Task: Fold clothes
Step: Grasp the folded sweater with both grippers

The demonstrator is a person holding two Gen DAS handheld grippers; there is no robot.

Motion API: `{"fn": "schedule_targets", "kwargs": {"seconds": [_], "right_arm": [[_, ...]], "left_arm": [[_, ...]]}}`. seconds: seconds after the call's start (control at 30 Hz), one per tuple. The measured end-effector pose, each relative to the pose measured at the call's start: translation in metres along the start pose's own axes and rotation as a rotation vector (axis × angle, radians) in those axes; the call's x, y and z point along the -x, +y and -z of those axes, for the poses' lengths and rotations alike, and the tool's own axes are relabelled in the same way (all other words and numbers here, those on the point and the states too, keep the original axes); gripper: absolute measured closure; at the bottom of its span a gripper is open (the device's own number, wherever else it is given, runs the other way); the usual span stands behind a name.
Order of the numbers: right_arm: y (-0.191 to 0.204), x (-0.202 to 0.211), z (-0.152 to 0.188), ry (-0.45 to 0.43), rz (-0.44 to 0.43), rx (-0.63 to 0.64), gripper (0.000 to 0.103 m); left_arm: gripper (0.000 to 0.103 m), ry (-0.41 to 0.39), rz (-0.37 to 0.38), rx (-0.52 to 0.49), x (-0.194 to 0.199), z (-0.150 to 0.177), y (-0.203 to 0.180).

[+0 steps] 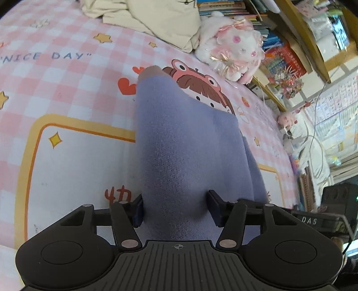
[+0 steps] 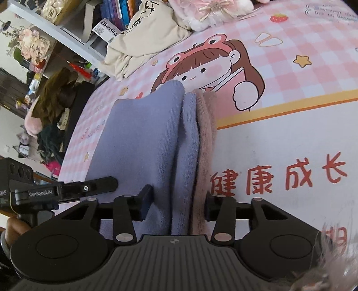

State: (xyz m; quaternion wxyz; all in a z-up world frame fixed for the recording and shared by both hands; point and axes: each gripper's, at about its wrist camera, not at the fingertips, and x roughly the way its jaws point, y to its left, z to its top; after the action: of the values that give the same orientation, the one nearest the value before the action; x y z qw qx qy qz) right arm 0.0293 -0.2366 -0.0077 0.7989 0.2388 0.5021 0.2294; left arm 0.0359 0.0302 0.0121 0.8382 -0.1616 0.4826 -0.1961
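A lilac knitted garment (image 1: pixel 179 143) with a dusty-pink layer lies folded in a thick strip on the pink checked sheet (image 1: pixel 67 73). In the left wrist view it runs away from me and fills the gap of my left gripper (image 1: pixel 176 209), whose pads press on both its sides. In the right wrist view the garment (image 2: pixel 145 134) shows two lilac folds and the pink layer (image 2: pixel 207 125) stacked edge-on. My right gripper (image 2: pixel 177 204) is shut on that stack. The left gripper's finger (image 2: pixel 94 184) lies on the lilac cloth just to the left.
A cream garment (image 1: pixel 156 20) is heaped at the far edge beside a white and pink plush toy (image 1: pixel 232 44). Bookshelves (image 1: pixel 286 56) stand behind the sheet. A cluttered desk and shelves (image 2: pixel 44 67) border the sheet's left side in the right wrist view.
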Motion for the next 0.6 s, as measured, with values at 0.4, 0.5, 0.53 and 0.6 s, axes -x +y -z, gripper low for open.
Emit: {"fn": "schedule_targets", "kwargs": {"seconds": [0.4, 0.5, 0.53, 0.6], "right_arm": [[0.027, 0.025, -0.01, -0.138, 0.046, 0.2, 0.075], [0.03, 0.025, -0.024, -0.152, 0.053, 0.226, 0.075], [0.032, 0.024, -0.029, -0.155, 0.058, 0.237, 0.075], [0.035, 0.019, -0.041, -0.159, 0.069, 0.255, 0.075]], "left_arm": [[0.059, -0.056, 0.053, 0.016, 0.006, -0.023, -0.001], [0.059, -0.07, 0.068, 0.02, 0.004, -0.036, 0.003], [0.059, -0.076, 0.072, 0.023, 0.002, -0.041, 0.005], [0.058, -0.088, 0.078, 0.03, -0.002, -0.05, 0.009]]}}
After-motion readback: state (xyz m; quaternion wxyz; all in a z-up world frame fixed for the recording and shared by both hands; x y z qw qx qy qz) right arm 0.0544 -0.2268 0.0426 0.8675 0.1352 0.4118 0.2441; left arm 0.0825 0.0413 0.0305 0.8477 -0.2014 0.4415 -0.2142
